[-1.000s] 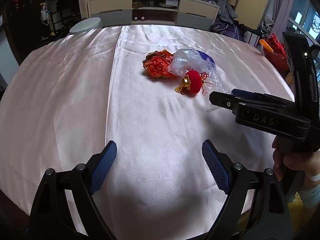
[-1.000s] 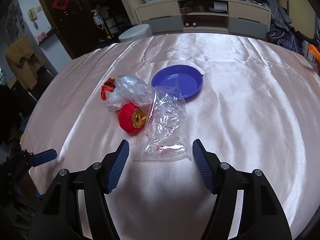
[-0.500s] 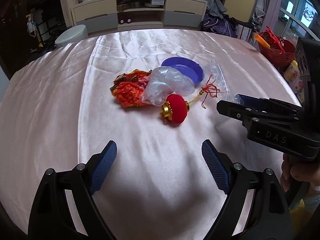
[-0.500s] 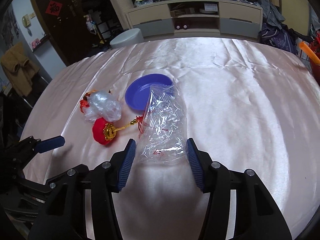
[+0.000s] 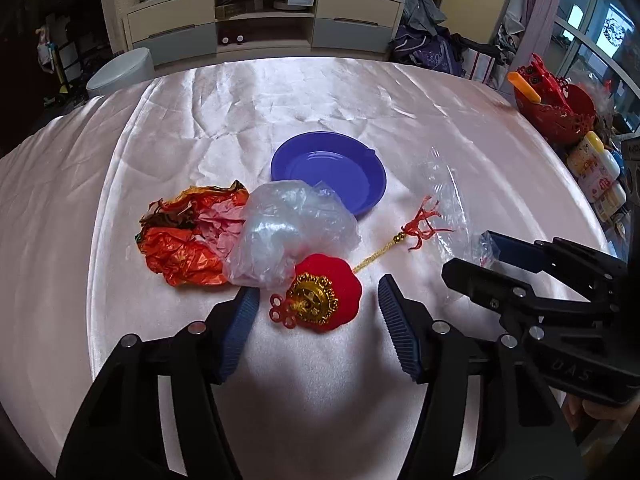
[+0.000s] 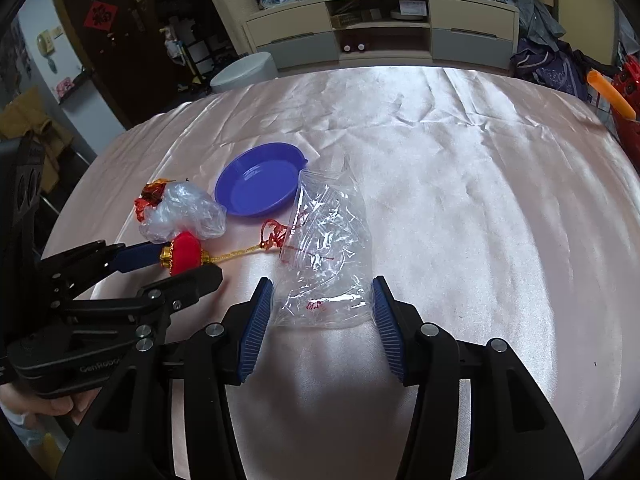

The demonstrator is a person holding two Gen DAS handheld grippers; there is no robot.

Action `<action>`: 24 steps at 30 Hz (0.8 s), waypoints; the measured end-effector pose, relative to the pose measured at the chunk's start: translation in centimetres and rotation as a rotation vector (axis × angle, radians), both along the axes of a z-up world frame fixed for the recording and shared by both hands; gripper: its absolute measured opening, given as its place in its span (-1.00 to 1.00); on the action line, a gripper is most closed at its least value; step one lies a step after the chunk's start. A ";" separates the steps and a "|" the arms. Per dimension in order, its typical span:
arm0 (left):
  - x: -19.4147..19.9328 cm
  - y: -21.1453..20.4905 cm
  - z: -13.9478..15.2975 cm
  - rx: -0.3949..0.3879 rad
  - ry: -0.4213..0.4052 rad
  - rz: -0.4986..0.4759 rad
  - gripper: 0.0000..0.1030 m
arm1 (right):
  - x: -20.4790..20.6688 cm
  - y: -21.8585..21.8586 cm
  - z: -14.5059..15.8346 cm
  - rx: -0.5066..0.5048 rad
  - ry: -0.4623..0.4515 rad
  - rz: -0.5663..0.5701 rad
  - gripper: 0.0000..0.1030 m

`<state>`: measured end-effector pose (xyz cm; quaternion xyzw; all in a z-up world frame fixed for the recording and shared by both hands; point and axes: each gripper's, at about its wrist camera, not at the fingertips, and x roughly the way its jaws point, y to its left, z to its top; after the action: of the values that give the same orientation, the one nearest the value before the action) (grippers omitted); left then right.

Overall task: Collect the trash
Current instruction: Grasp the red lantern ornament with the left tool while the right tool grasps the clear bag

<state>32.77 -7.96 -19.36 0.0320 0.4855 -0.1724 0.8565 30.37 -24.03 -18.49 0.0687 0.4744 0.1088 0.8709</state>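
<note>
My left gripper (image 5: 316, 308) has just been narrowing, its jaws straddling the red lantern ornament (image 5: 326, 294) without pressing it. My right gripper (image 6: 322, 304) brackets the clear plastic bag (image 6: 328, 256); whether its pads grip I cannot tell. Beyond lie crumpled plastic (image 5: 292, 228), orange wrapper (image 5: 180, 236), and the blue plate (image 5: 340, 160).

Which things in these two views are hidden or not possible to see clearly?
- Left view: part of the blue plate behind the crumpled bag.
- Right view: most of the orange wrapper behind that bag.
- Right view: print on the clear bag, too small.
- Both views: whether either gripper's pads press anything.
</note>
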 end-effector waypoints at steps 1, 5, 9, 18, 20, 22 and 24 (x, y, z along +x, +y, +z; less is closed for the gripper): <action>0.2 -0.2 0.0 0.006 -0.010 0.000 -0.08 | 0.0 0.0 -0.1 -0.004 0.001 0.002 0.00; 0.4 -0.2 0.1 -0.004 -0.011 -0.004 -0.36 | 0.0 -0.5 -0.1 -0.010 0.001 -0.004 0.00; -0.3 0.0 0.6 0.021 -0.030 -0.006 -0.36 | -0.3 -0.9 0.2 -0.011 -0.006 -0.018 0.00; -5.1 1.4 3.9 0.028 -0.076 0.005 -0.36 | -3.6 -1.0 2.3 -0.007 -0.048 -0.031 0.00; -6.5 1.9 4.8 0.022 -0.090 0.004 -0.36 | -5.0 -0.9 3.0 -0.005 -0.060 -0.029 0.00; -8.2 2.1 5.7 0.005 -0.101 0.007 -0.36 | -6.3 -0.8 3.7 0.001 -0.071 -0.030 0.00; -9.8 2.4 6.6 -0.006 -0.113 0.011 -0.36 | -7.8 -0.7 4.3 0.008 -0.079 -0.031 0.00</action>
<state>22.98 -5.51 -12.78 0.0364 0.4361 -0.1669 0.8835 22.59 -24.72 -14.19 0.0752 0.4380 0.0998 0.8902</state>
